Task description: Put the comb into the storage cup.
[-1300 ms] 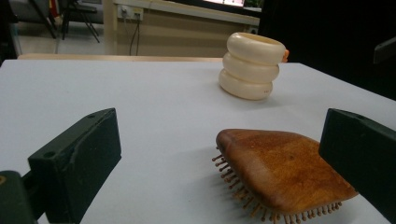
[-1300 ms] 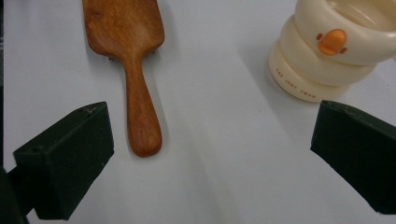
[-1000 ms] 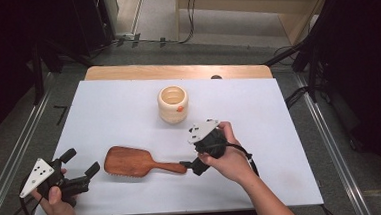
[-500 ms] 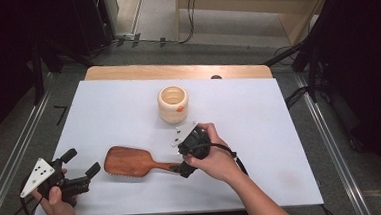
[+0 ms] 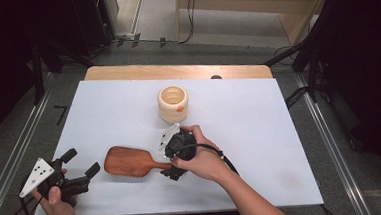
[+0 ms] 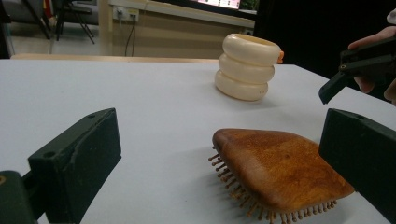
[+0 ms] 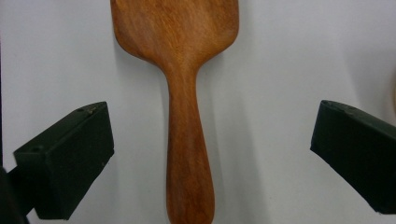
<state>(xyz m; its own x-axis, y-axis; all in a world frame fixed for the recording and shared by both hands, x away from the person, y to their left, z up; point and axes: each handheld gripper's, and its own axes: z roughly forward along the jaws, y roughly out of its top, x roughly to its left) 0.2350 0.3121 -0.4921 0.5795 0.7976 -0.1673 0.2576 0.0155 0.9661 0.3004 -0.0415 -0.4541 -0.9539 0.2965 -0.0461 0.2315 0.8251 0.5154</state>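
Note:
A brown wooden paddle hairbrush [image 5: 130, 161] lies bristles down on the white table, handle pointing right. My right gripper [image 5: 170, 162] hovers over the handle end, held in a hand. In the right gripper view the handle [image 7: 189, 154] runs up between the wide-apart jaws, and the gripper [image 7: 210, 158] is open and clear of it. My left gripper [image 5: 80, 162] is open at the front left, a short way left of the brush head. In the left gripper view the brush head [image 6: 280, 172] lies just ahead of that gripper [image 6: 217, 158], with the right gripper [image 6: 359, 65] beyond it.
A cream ringed cup [image 5: 173, 103] with a small orange spot stands upright behind the brush, also in the left gripper view [image 6: 247, 65]. The white table top [image 5: 260, 133] ends in a wooden strip [image 5: 176, 71] at the back. Metal rails run along both sides.
My right gripper has moved left and down until its jaws straddle the brush handle. The left gripper and the brush have stayed where they were.

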